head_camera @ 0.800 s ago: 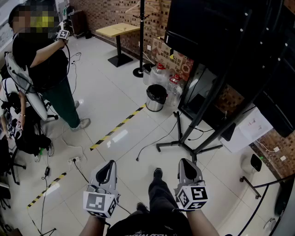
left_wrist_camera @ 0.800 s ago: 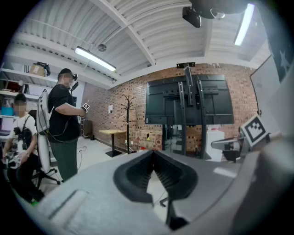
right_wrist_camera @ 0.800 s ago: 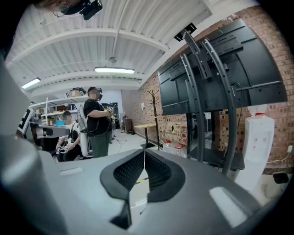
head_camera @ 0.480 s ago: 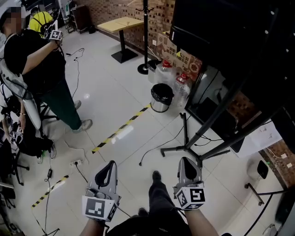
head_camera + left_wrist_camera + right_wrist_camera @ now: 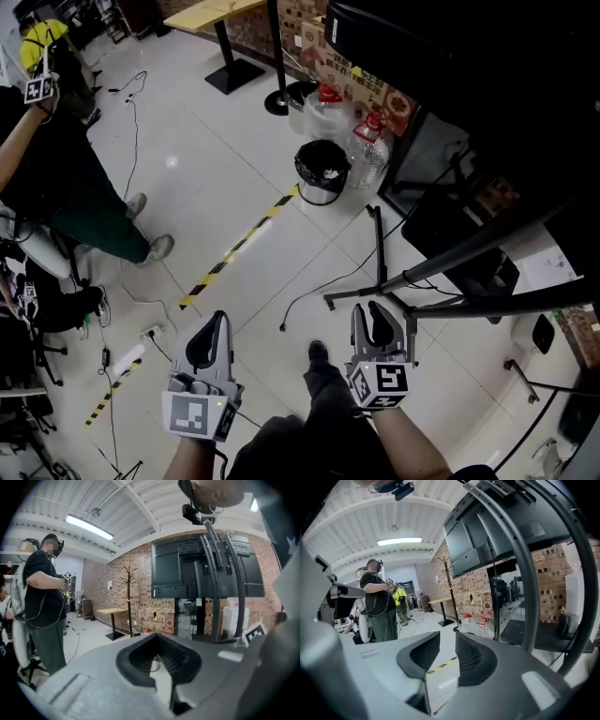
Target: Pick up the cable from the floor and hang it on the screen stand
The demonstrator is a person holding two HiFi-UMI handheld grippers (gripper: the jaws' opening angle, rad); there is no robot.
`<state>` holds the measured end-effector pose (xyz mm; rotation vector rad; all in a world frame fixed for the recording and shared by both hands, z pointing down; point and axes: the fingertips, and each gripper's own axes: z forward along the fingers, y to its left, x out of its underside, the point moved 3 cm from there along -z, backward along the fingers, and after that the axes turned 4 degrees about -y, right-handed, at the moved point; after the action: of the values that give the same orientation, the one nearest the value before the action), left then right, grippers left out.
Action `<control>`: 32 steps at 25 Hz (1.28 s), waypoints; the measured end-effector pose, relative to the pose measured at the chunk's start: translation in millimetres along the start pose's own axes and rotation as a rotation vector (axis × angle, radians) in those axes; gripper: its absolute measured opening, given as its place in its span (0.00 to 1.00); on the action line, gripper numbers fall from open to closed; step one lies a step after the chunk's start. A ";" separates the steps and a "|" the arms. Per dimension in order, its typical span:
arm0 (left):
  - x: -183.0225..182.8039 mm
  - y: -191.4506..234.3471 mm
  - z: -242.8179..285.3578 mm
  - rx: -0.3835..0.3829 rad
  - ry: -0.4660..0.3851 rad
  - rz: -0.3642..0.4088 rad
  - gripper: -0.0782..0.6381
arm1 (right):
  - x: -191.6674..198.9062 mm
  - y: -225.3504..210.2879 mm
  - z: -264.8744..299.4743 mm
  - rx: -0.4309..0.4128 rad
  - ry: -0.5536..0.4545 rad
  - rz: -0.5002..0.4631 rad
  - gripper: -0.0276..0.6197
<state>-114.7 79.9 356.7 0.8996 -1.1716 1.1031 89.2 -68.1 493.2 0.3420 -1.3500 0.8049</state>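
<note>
A thin black cable (image 5: 323, 286) lies loose on the white tile floor, curving from near my feet toward the screen stand's base. The black screen stand (image 5: 377, 255) spreads its legs on the floor, and its slanted poles carry a big dark screen (image 5: 441, 47) at the upper right. My left gripper (image 5: 210, 345) hovers low at the left, its tips meeting, holding nothing. My right gripper (image 5: 374, 326) hangs just short of the stand's legs, jaws apart and empty. The left gripper view has the jaws (image 5: 157, 637) closed at the tip. In the right gripper view, floor shows between the jaws (image 5: 447, 639).
A black-lined bin (image 5: 322, 173) and two water bottles (image 5: 367, 141) stand beside the stand. Yellow-black tape (image 5: 234, 248) crosses the floor. A person (image 5: 66, 187) stands at the left near a power strip (image 5: 150, 328) and more cords. My shoe (image 5: 319, 352) is between the grippers.
The view has moved forward and tipped down toward the stand's base. Both grippers sit closer to the cable and stand legs. The person at the left has slid toward the frame's edge.
</note>
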 end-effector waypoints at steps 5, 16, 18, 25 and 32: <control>24.5 7.1 45.6 -0.002 0.038 -0.017 0.12 | 35.1 -19.1 45.7 0.007 0.068 0.001 0.22; 149.5 47.2 123.3 0.054 0.118 -0.077 0.12 | 155.7 -64.5 119.5 0.188 0.116 0.106 0.25; 180.7 53.5 139.4 0.079 0.136 -0.084 0.12 | 188.5 -73.9 139.8 0.224 0.127 0.133 0.28; 278.6 56.7 177.5 0.171 0.230 -0.096 0.12 | 318.8 -118.1 182.5 0.331 0.263 0.227 0.34; 352.1 63.4 205.0 0.189 0.260 -0.102 0.12 | 413.1 -157.8 199.7 0.371 0.374 0.240 0.34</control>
<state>-214.1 -35.6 739.8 0.9183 -0.8094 1.2211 55.8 -176.9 964.8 0.3021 -0.8973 1.2590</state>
